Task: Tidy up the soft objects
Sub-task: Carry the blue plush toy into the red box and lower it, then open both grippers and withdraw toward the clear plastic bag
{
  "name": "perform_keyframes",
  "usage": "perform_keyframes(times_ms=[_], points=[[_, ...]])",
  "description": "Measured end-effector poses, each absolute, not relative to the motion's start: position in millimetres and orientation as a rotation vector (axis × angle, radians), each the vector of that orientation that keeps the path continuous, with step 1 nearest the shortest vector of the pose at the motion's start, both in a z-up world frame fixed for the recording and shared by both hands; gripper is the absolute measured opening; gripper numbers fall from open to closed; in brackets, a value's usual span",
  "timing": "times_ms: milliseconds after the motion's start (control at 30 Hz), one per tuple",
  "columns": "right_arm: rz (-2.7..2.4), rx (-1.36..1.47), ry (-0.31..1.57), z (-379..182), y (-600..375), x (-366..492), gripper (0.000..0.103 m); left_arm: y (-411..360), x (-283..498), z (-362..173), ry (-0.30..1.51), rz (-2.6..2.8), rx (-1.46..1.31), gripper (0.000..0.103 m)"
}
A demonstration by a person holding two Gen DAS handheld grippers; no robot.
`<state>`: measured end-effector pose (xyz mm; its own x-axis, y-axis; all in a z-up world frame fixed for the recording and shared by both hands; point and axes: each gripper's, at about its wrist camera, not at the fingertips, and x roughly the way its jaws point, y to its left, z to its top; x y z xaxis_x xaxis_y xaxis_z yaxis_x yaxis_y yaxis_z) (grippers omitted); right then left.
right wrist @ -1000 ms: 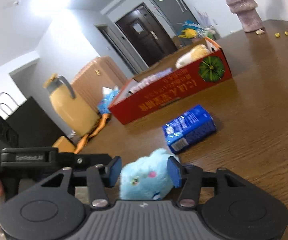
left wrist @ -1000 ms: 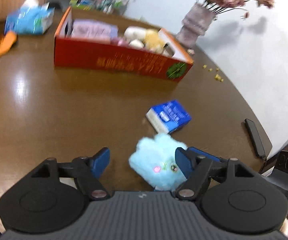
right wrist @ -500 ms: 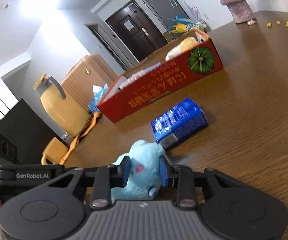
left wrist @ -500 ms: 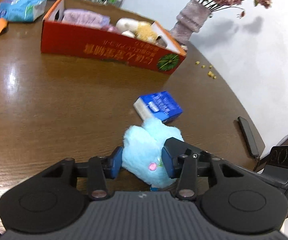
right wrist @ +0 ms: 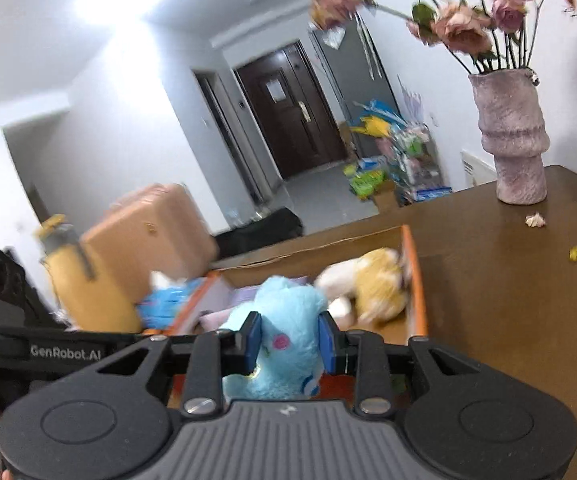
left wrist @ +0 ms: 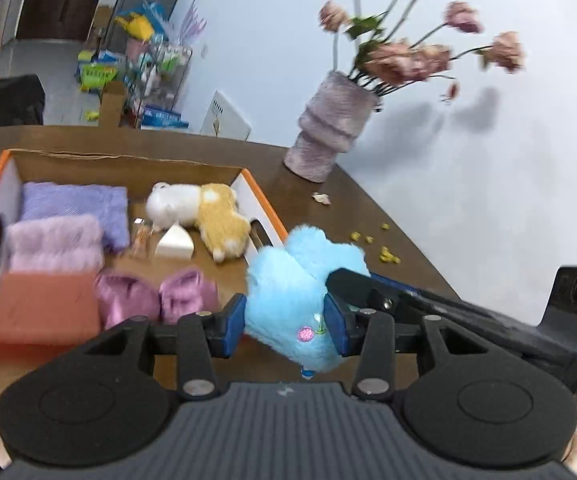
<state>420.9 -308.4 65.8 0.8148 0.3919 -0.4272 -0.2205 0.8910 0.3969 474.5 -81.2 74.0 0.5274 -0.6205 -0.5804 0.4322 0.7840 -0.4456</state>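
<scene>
- Carrying the blue plush toy toward the orange cardboard box is the step in hand, as I judge it; both grippers pinch the toy at once, and it hangs clear of the table at the box's near right corner.
- Left gripper: jaws partly closed, blue pads pressed into the toy's sides. Right gripper: jaws drawn narrower, squeezing the same toy below its head.
- To do it well, move both hands as one so the plush is not stretched or twisted — then lower it into the bare floor of the box between the pink plush pieces and the white-and-yellow plush, and open both jaws together.
- Left wrist view shows the box's inside: folded purple towels at the left and a small white wedge.
- Right wrist view hides most of that, but shows the vase upright and well apart on the table, and a yellow jug beyond the box.
</scene>
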Motion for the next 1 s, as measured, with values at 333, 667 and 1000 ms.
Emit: perform_keyframes(times_ms=[333, 667, 1000], points=[[0.237, -0.051, 0.714, 5, -280, 540, 0.017, -115, 560, -9, 0.943, -0.56, -0.182, 0.021], [0.263, -0.187, 0.737, -9, -266, 536, 0.009, -87, 531, 41, 0.875, -0.476, -0.111, 0.044], [0.249, 0.009, 0.594, 116, -306, 456, 0.016, -18, 431, 136, 0.708, -0.355, 0.014, 0.07]])
